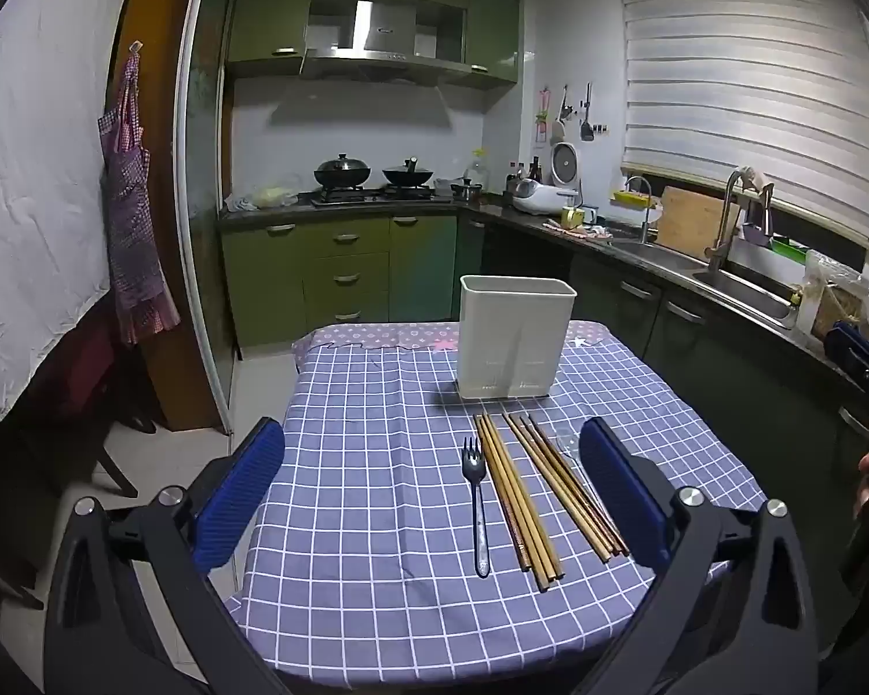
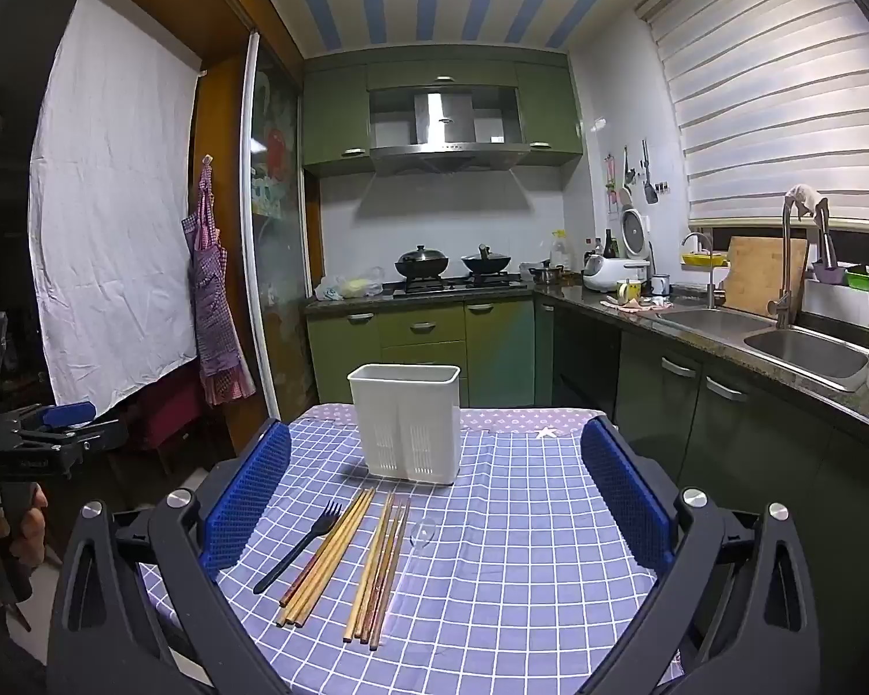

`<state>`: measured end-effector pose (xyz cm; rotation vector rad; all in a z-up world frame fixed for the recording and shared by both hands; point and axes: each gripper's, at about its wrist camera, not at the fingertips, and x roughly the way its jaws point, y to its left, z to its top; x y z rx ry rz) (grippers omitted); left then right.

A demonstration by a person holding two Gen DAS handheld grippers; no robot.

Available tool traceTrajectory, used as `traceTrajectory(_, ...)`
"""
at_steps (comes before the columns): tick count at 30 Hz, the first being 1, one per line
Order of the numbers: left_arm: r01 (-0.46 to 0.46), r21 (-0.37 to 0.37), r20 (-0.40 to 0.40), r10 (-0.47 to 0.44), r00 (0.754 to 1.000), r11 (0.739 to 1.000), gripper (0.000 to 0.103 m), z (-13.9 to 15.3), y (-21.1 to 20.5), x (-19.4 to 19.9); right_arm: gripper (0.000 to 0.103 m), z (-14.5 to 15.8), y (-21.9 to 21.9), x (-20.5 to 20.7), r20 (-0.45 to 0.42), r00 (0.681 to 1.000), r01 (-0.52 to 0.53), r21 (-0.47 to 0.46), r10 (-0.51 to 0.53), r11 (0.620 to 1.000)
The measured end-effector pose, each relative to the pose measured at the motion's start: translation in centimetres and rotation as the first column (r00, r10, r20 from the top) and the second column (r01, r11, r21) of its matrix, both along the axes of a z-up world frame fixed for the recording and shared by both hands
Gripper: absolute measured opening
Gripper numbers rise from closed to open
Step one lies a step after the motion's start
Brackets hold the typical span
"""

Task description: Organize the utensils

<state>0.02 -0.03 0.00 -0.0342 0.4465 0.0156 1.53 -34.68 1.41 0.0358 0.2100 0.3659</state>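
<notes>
A white utensil holder (image 1: pixel 512 339) (image 2: pixel 406 424) stands upright at the far side of a small table with a purple checked cloth (image 1: pixel 376 463) (image 2: pixel 521 550). In front of it lie a dark fork (image 1: pixel 476 501) (image 2: pixel 301 544), two bundles of wooden chopsticks (image 1: pixel 518 504) (image 2: pixel 382 567), and a clear plastic spoon (image 1: pixel 570 446) (image 2: pixel 423 533). My left gripper (image 1: pixel 431 463) is open, hovering over the near edge with nothing between its blue pads. My right gripper (image 2: pixel 434 483) is open too, empty, above the table's near side. The left gripper (image 2: pixel 58 428) also shows at the left edge of the right wrist view.
Green kitchen cabinets (image 1: pixel 342 272) and a stove with two pans (image 1: pixel 371 176) are behind the table. A counter with a steel sink (image 2: pixel 805 350) runs along the right. An apron (image 1: pixel 130 243) and a white sheet (image 1: pixel 29 174) hang at the left.
</notes>
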Motion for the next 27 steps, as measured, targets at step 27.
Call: traceTrajectory(27, 0.011, 0.020, 0.001, -0.011, 1.000, 1.000, 0.097, -0.4, -1.0, 0.2, 0.099, -0.6, -0.5, 0.6, -0.014, 1.000, 0.014, -0.009, -0.014, 1.000)
